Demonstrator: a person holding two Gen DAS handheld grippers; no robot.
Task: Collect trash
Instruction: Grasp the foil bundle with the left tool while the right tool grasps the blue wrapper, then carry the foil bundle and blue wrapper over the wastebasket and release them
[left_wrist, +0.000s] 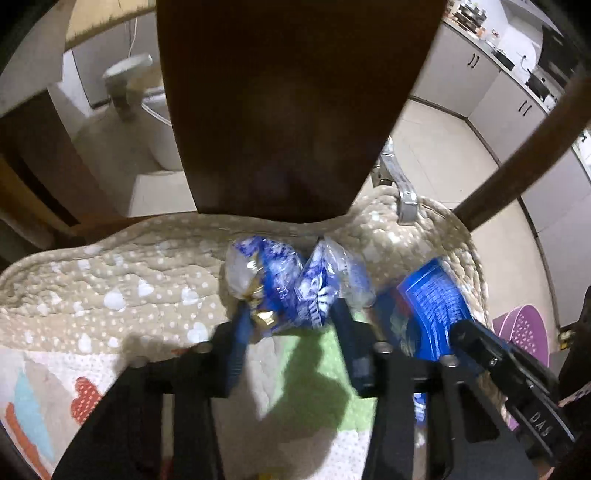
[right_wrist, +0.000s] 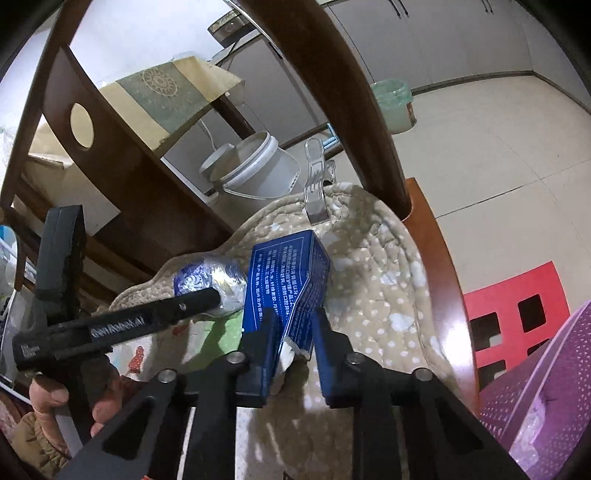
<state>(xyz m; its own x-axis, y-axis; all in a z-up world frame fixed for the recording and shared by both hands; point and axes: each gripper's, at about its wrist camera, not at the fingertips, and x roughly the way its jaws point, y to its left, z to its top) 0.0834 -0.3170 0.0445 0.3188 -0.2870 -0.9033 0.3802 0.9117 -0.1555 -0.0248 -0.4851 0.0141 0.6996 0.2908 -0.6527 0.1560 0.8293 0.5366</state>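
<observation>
A crumpled blue-and-white foil wrapper lies on the chair's quilted cushion. My left gripper has its fingers on both sides of the wrapper and is closed on it. A blue carton with white print lies beside it on the cushion; it also shows in the left wrist view. My right gripper is shut on the carton's torn near end. The wrapper shows in the right wrist view, partly behind the left gripper's body.
A wooden chair back stands just behind the trash. A clear clip pins the cushion's back edge. A white bucket, a bin with a green liner, a red stool and a purple basket stand around the chair.
</observation>
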